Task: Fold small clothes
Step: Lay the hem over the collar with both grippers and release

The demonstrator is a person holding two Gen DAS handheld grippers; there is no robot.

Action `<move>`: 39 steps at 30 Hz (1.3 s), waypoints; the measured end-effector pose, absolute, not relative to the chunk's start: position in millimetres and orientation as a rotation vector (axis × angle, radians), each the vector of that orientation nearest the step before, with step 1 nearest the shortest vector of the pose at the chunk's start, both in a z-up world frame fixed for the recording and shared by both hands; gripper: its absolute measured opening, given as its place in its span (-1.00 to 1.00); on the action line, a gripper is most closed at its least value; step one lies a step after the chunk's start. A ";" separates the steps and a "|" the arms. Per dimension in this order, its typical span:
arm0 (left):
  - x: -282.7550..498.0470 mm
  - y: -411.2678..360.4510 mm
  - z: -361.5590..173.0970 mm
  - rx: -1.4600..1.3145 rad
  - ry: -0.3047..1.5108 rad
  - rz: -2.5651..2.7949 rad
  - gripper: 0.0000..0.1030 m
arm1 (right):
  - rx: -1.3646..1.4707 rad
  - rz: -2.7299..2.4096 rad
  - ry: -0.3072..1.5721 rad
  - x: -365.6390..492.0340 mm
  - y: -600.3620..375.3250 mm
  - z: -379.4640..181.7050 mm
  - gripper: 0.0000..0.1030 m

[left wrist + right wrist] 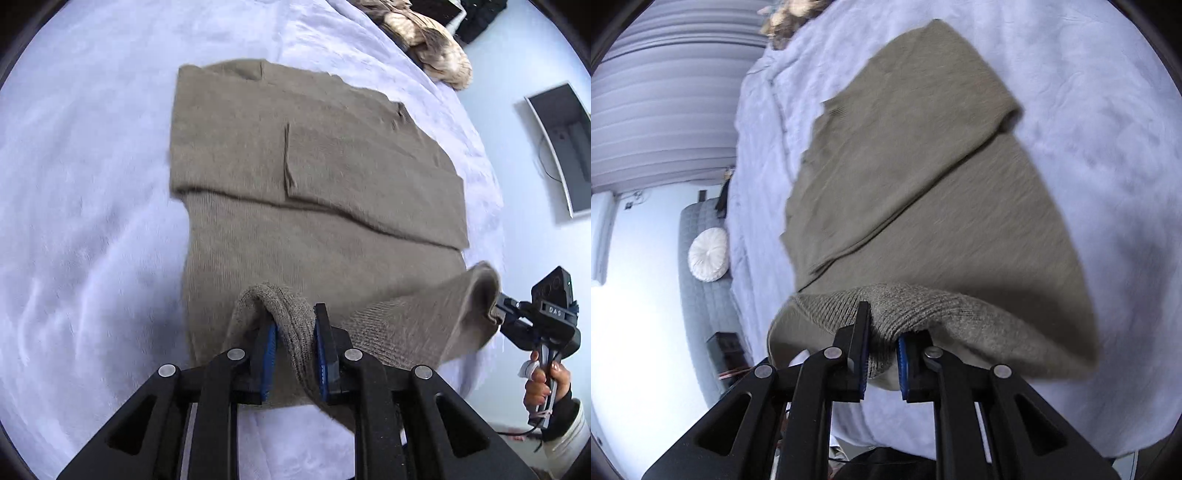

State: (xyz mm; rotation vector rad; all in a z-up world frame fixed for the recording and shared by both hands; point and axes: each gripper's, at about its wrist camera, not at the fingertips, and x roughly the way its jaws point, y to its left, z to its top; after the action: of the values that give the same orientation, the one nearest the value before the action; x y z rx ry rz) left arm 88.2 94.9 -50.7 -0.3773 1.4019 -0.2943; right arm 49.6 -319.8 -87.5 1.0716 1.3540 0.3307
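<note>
Item: taupe knit sweater, spread on a bed under a pale lilac blanket; sleeves folded across the body at the far end; near hem lifted off the blanket. Left gripper: fingers clenched on a bunch of the ribbed hem, blue pads pressing the knit from both sides. Right gripper: fingers likewise clamped on the hem, further right; a person's hand gripped its handle. Far right of the bed: a brown furry throw; beyond the bed's edge, a round white cushion.
</note>
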 end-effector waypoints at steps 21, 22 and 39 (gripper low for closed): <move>65.2 -11.4 -76.8 0.558 1.189 -0.506 0.91 | 0.248 0.160 1.439 118.2 -288.5 -104.3 0.51; 64.6 -19.3 -82.7 0.592 1.179 -0.515 0.91 | 0.233 0.165 1.442 119.2 -284.4 -106.7 0.46; 166.6 58.4 16.3 -0.063 1.092 -0.338 -0.78 | 0.092 0.210 1.112 165.5 -284.2 14.4 -0.88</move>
State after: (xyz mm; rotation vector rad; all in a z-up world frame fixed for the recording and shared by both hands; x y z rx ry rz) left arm 166.6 58.4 16.3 -0.0631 1.0924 -0.3380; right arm 165.5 -284.2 14.4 0.0916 1.1116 0.2104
